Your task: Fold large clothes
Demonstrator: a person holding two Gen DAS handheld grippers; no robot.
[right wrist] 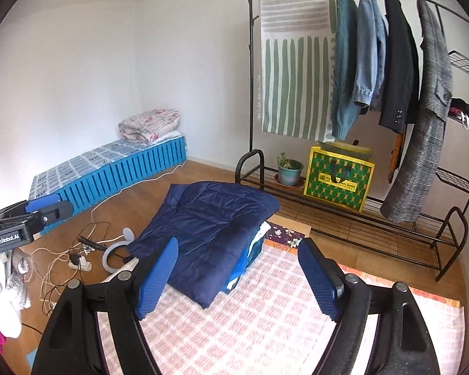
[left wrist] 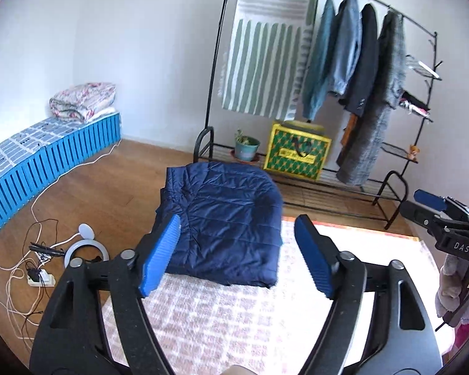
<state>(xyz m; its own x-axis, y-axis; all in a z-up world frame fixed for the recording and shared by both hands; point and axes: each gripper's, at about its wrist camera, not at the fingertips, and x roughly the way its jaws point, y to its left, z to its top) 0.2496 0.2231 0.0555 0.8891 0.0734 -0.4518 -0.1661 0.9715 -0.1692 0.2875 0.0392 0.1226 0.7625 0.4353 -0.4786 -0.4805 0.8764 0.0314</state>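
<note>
A navy quilted jacket (left wrist: 225, 218) lies folded into a thick rectangle at the far edge of a pink and white checked rug (left wrist: 234, 318). It also shows in the right wrist view (right wrist: 209, 234), resting partly on other folded fabric. My left gripper (left wrist: 239, 257) is open and empty, held above the rug just short of the jacket. My right gripper (right wrist: 237, 276) is open and empty, also above the rug near the jacket's front corner. Each gripper shows at the edge of the other's view.
A black clothes rack (right wrist: 390, 125) with hanging coats, a striped cloth, a green and yellow bag (right wrist: 337, 181) and a potted plant (right wrist: 287, 168) stands behind. A blue low bed (left wrist: 47, 162) lies left. Cables, a power strip and a white ring (left wrist: 84, 250) lie on the wooden floor.
</note>
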